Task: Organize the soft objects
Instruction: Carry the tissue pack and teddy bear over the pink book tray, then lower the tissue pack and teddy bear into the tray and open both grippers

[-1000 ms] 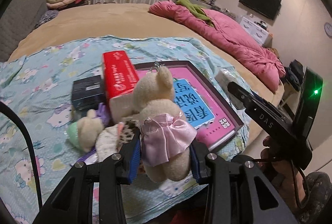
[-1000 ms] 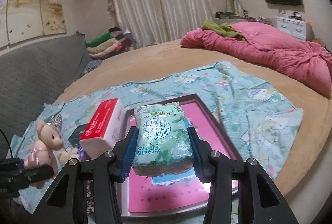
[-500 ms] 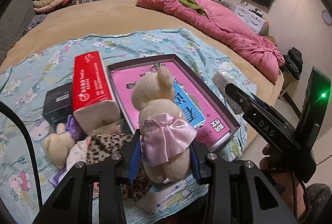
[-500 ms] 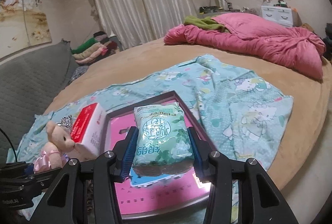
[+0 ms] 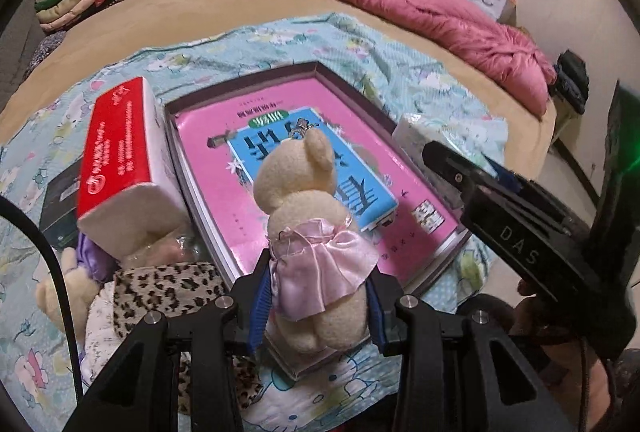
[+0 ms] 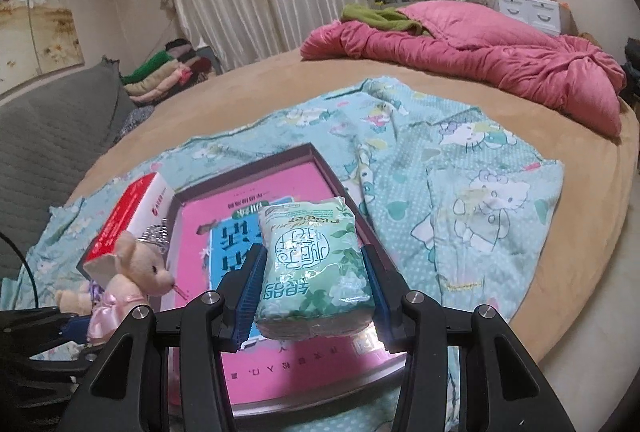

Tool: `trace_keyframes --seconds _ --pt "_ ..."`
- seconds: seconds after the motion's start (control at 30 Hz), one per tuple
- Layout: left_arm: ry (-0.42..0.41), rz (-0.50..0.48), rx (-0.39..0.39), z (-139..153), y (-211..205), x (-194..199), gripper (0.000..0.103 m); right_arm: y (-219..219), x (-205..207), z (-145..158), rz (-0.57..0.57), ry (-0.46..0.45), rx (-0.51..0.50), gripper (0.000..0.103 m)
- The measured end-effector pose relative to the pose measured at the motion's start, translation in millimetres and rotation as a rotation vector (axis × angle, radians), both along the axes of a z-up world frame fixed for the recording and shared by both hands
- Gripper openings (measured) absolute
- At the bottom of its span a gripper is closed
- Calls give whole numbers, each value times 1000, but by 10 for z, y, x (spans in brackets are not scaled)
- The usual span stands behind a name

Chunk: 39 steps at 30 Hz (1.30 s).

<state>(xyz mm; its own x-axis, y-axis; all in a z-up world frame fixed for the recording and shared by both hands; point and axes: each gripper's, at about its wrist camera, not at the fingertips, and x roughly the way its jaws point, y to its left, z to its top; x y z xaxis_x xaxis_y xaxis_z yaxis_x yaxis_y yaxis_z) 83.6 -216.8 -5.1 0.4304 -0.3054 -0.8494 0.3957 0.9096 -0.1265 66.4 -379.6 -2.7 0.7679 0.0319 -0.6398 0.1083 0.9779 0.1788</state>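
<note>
My left gripper [image 5: 316, 300] is shut on a cream teddy bear [image 5: 308, 228] in a pink satin dress, held over the near edge of a dark shallow tray [image 5: 352, 88] that holds a pink book and a blue book. My right gripper [image 6: 312, 284] is shut on a green tissue pack [image 6: 312, 264], above the same tray [image 6: 320, 156]. In the right wrist view the bear [image 6: 132, 272] and the left gripper show at the lower left. In the left wrist view the right gripper's body [image 5: 520, 232] crosses at the right, its jaws hidden.
A red and white tissue box [image 5: 120, 156] leans at the tray's left edge, beside a black box [image 5: 60, 200], a second small plush [image 5: 60, 296] and a leopard-print cloth [image 5: 168, 284]. All lie on a teal cartoon-print sheet [image 6: 460, 172] over a round bed with a pink duvet [image 6: 480, 52].
Both grippers have moved forward and down toward the tray, each keeping its load. The bear now hangs over the tray's near edge and the tissue pack over the books.
</note>
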Motion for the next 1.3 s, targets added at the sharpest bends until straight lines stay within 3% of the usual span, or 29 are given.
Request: trace_keyframes --seconds 0.33,0.53,0.83,1.1,1.3 --pt "32 -32 81 -253 -179 48 41 -57 131 -213 -31 118 -7 49" --pt "65 -8 77 -339 -153 101 42 -177 162 -312 -61 162 44 50" --pt "82 7 99 -411 -153 118 43 -151 220 -408 -61 224 34 52" --pt "93 15 88 -413 -132 118 48 -134 242 -426 -60 236 24 53" --pt "94 18 86 -400 -120 115 56 -134 230 -402 -63 222 24 63"
